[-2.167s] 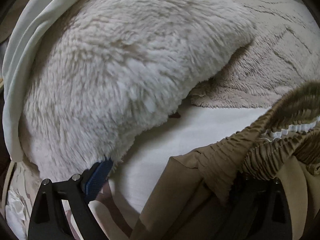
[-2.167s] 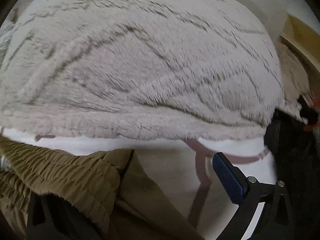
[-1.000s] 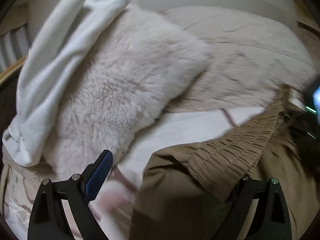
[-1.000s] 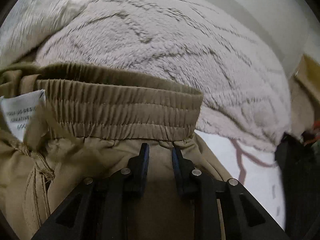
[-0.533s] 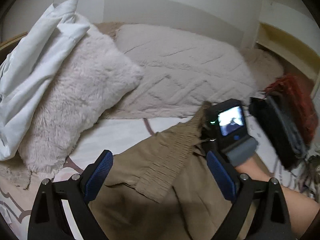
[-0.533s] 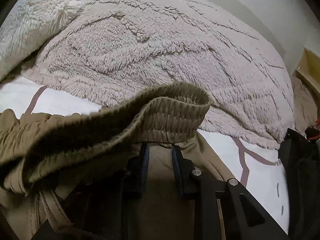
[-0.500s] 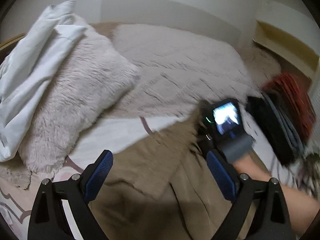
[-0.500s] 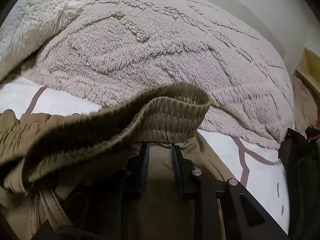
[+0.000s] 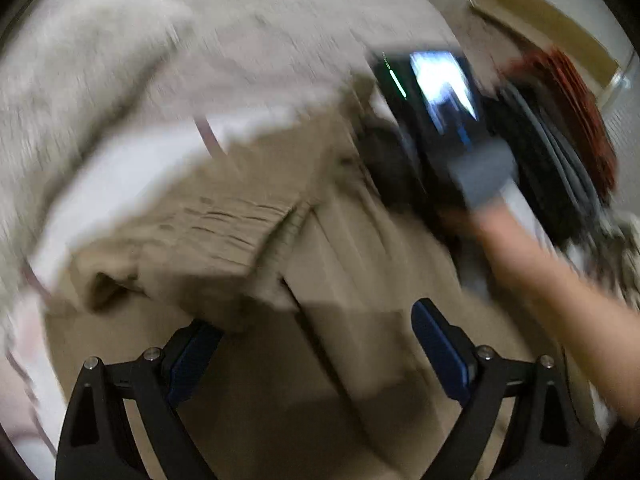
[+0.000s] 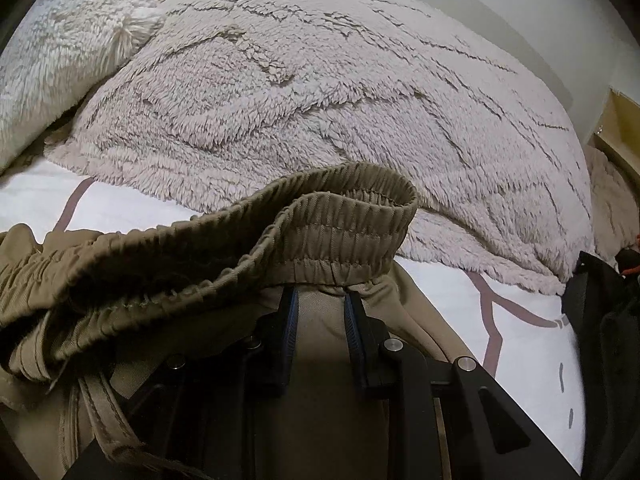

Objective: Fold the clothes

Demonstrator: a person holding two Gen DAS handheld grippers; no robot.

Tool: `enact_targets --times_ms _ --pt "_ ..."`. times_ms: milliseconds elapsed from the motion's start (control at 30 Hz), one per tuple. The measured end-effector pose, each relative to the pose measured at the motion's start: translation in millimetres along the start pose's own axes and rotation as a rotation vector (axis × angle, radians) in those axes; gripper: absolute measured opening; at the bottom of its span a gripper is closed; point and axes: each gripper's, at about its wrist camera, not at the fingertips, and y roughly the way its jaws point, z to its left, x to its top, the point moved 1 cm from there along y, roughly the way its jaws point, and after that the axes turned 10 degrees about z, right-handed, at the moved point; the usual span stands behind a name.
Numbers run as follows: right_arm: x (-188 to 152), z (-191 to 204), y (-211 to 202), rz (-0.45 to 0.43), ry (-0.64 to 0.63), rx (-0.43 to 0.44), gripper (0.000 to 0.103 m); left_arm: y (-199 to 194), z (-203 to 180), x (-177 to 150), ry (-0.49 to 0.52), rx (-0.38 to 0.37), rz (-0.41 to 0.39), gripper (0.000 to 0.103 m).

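Khaki trousers (image 9: 352, 264) with an elastic waistband (image 10: 340, 220) lie on the bed. My right gripper (image 10: 320, 312) is shut on the cloth just under the waistband, which stands up in a loop ahead of the fingers. My left gripper (image 9: 316, 340) hangs open low over the trousers, with a crumpled fold of waistband (image 9: 208, 232) just ahead of its left finger. The left wrist view is blurred by motion. It shows the right gripper's body (image 9: 440, 120) and the person's forearm (image 9: 560, 300) at the right.
A fleece blanket (image 10: 320, 80) is heaped behind the trousers, with a fluffy pillow (image 10: 60, 40) at the far left. The white sheet (image 10: 512, 344) has mauve lines. A dark stack of clothes topped with red (image 9: 568, 132) sits at the right edge.
My left gripper has swung down and closer over the trousers, still open. My right gripper stays shut on the cloth under the waistband and has barely moved.
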Motion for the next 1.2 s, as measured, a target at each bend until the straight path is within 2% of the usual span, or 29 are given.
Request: enact_targets --times_ms 133,200,267,333,400,467,567,667,800,867,967,1000,1133,1200 --pt "0.9 3.7 0.6 0.002 0.004 0.004 0.024 -34.2 39.8 53.0 -0.162 0.194 -0.251 0.094" --pt "1.2 6.1 0.6 0.002 0.003 0.002 0.024 -47.8 61.8 68.4 -0.259 0.281 -0.317 0.094" --pt "1.5 8.2 0.5 0.002 0.004 0.002 0.024 -51.5 74.0 71.0 -0.312 0.331 -0.32 0.094" --pt "1.8 10.8 0.3 0.002 0.003 0.001 0.024 -47.9 76.4 58.4 -0.299 0.37 -0.294 0.094" --pt "2.3 13.7 0.0 0.002 0.003 0.0 0.024 -38.2 68.1 30.7 -0.24 0.423 -0.229 0.094" --pt "2.5 15.3 -0.1 0.003 0.004 0.002 0.024 -31.2 50.0 -13.7 -0.142 0.455 -0.151 0.094" --pt "3.2 19.7 -0.4 0.005 0.002 -0.001 0.024 -37.0 22.8 -92.3 -0.053 0.442 -0.082 0.094" --pt "3.9 23.6 -0.7 0.007 -0.001 -0.005 0.024 -50.4 -2.1 -164.0 -0.109 0.395 -0.007 0.094" --pt "6.9 25.3 -2.9 0.02 0.0 0.006 0.024 -65.0 -39.9 -233.1 -0.15 0.377 0.043 0.094" --pt "8.1 23.6 -16.6 0.013 0.006 0.023 0.024 -63.2 -51.3 -250.2 -0.122 0.375 0.083 0.094" --pt "6.7 21.7 -57.7 -0.034 0.006 0.048 0.024 -67.7 -49.9 -262.9 -0.139 0.367 0.125 0.094" --pt "2.5 19.4 -75.7 -0.051 0.012 0.085 0.024 -69.2 -49.5 -267.2 -0.145 0.365 0.139 0.094" --pt "-49.3 -5.0 -155.0 -0.004 -0.051 0.285 0.024 -75.3 -47.8 -284.2 -0.167 0.355 0.195 0.095" --pt "-87.5 -5.7 -177.1 0.048 -0.118 0.326 0.024 -78.3 -46.9 -292.7 -0.179 0.35 0.223 0.095"
